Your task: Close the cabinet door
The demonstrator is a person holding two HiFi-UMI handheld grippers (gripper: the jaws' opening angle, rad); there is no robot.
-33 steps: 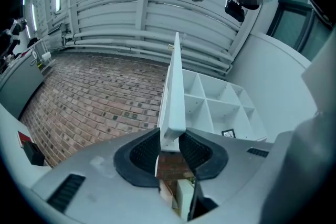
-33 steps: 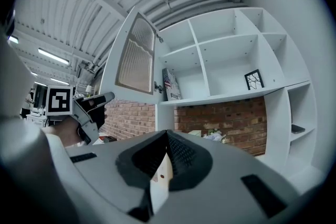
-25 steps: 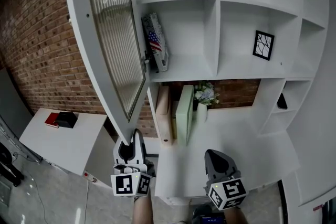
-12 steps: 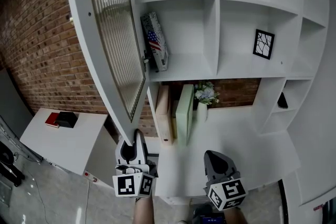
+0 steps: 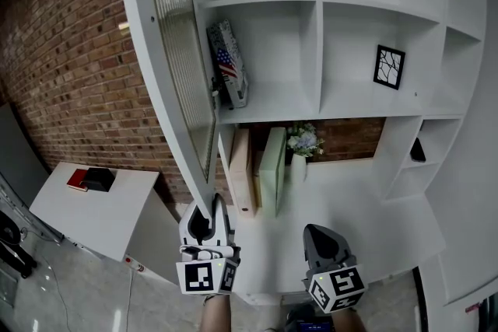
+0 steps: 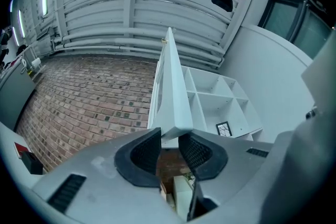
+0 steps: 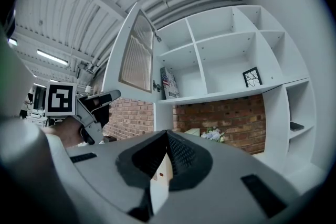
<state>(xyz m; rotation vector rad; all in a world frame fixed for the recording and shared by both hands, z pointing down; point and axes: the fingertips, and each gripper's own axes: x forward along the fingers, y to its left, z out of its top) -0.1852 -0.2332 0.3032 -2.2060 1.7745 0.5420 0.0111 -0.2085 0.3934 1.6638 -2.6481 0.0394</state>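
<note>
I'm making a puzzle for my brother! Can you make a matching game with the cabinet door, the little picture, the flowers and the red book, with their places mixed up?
Things:
1 cabinet door
2 framed picture
3 flowers
4 red book

Places:
A on the low white table at the left
B its corner between the jaws of the left gripper
C alone in a cubby of the shelf unit
D under the cubbies, in front of the brick wall

Pairs: 1-B, 2-C, 3-D, 4-A

The white shelving point(image 5: 320, 58) and cabinet door point(image 5: 175, 66) are shared by all views: faced from head height, and looked up at from close below by both gripper views.
</note>
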